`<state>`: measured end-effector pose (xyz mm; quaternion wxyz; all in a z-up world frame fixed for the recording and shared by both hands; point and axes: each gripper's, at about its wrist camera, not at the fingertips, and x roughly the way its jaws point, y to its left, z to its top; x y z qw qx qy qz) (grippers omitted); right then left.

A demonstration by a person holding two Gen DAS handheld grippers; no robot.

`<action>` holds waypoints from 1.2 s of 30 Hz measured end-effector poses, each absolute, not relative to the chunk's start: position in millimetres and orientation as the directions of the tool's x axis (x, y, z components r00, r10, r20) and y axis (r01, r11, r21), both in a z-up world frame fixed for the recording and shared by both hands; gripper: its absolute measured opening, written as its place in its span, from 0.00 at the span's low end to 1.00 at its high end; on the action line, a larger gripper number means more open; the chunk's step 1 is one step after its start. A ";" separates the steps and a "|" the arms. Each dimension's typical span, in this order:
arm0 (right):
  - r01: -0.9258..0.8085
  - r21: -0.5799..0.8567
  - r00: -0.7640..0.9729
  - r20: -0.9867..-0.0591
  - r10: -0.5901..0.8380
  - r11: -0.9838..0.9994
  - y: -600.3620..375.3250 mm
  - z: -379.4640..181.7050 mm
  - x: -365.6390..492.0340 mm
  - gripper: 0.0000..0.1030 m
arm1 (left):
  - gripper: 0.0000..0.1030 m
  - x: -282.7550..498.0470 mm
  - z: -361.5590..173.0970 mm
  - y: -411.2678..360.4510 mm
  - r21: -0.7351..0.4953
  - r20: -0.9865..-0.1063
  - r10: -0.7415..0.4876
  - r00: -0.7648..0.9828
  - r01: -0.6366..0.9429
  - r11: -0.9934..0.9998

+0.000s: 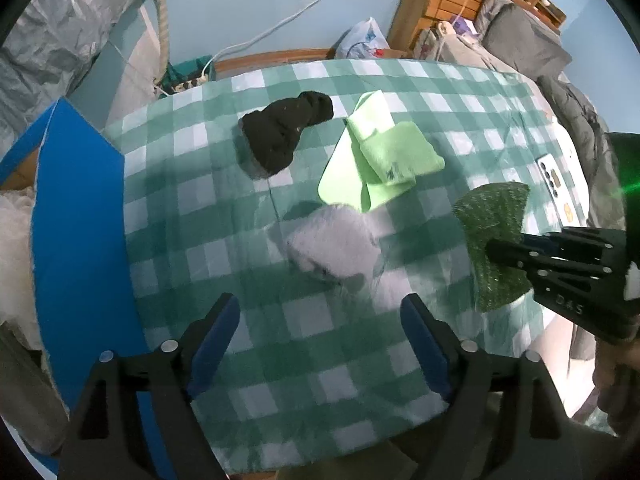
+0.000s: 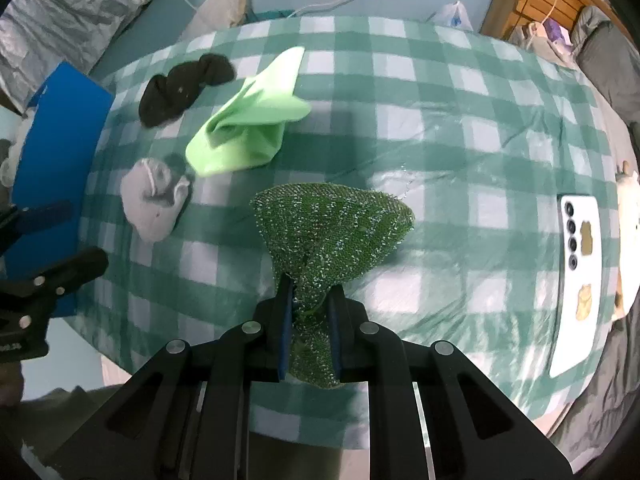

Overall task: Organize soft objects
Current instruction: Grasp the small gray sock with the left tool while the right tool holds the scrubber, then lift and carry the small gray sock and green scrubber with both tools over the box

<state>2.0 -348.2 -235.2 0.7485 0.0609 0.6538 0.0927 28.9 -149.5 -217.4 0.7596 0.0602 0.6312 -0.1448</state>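
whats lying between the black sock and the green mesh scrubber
The light green cloth lies between the black sock and the green mesh scrubber, which the right tool holds. The right wrist view shows it best.

A desk (image 2: 460,128) draped in green-and-white check carries a black sock (image 2: 182,88), light green cloth (image 2: 248,136), grey sock (image 2: 154,200) and, far right, a white phone (image 2: 576,280).

The only readable marking is on the right claw (image 1: 490,249), seen from the left wrist camera at the right edge: raised letters on its black body read "D A S". Small print on the light green cloth (image 1: 384,156) is too blurred to read.
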 end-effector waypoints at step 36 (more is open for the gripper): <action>-0.159 0.257 0.148 -0.948 0.281 0.953 -387.4 -224.9 40.0 0.13 | 0.30 58.2 -254.9 -175.4 -0.019 -0.991 -0.047 0.127 0.211 0.977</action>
